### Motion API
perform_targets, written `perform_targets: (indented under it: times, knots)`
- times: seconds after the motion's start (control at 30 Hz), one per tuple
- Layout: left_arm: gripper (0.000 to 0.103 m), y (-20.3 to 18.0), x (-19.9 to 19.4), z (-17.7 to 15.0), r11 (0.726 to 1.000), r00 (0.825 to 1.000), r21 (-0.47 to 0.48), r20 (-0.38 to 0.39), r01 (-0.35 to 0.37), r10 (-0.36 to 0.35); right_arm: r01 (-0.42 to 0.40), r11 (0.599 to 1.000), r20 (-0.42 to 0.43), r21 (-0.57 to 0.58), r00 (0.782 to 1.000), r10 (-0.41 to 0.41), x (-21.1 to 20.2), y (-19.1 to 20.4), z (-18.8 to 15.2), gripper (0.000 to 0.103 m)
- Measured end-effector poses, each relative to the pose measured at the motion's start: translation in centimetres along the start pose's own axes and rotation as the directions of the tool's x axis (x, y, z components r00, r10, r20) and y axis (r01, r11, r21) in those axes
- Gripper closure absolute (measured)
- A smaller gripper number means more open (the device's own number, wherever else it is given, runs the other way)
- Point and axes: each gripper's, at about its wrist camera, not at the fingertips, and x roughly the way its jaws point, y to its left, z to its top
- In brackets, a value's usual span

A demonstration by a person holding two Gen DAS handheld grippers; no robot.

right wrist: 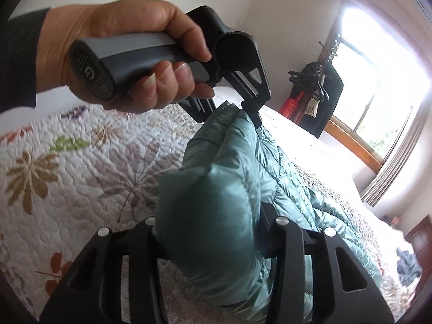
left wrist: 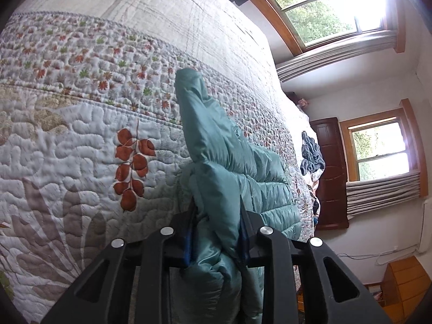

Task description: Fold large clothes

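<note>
A teal quilted puffer jacket (left wrist: 243, 178) is lifted off the leaf-patterned quilt (left wrist: 81, 135) on the bed. My left gripper (left wrist: 217, 210) is shut on a bunched thick fold of it, and a sleeve (left wrist: 191, 94) sticks out ahead. In the right wrist view my right gripper (right wrist: 210, 216) is shut on another puffy edge of the jacket (right wrist: 216, 189), and fabric hides its left finger. A hand (right wrist: 121, 54) holds the left gripper (right wrist: 229, 110) just beyond, clamped on the same jacket. The rest of the jacket trails down onto the quilt (right wrist: 81, 167).
A heap of blue-grey clothes (left wrist: 311, 156) lies at the far end of the bed, near a dark wooden door (left wrist: 332, 172). Two windows (left wrist: 324, 10) with pleated blinds line the wall. A coat stand with dark garments and hangers (right wrist: 318, 91) stands by the bed, and a wooden cabinet (left wrist: 405, 283) sits on the floor.
</note>
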Motion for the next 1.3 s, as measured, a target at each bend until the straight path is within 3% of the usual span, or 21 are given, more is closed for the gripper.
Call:
perform_targets:
  times: [0.3,0.7,1.3]
  knots:
    - [0.077,-6.8,-0.1,1.1,0.995,0.997,0.054,0.008,-0.08,0.079,-0.051,0.985,0.048,0.162,0.998,0.043,-2.8,-5.2,0.4,0.062]
    - [0.077,-12.7,0.5,0.2,0.977,0.985,0.127,0.025,-0.173,0.171,-0.057,0.953,0.109,0.297,0.994,0.026,-5.7,-10.0,-0.7,0.062]
    - [0.077,-21.5,5.5,-1.6,0.92,0.951,0.244,0.032,-0.307,0.309,-0.053,0.88,0.126,0.472,0.992,-0.007,-8.8,-16.0,-4.6,0.062]
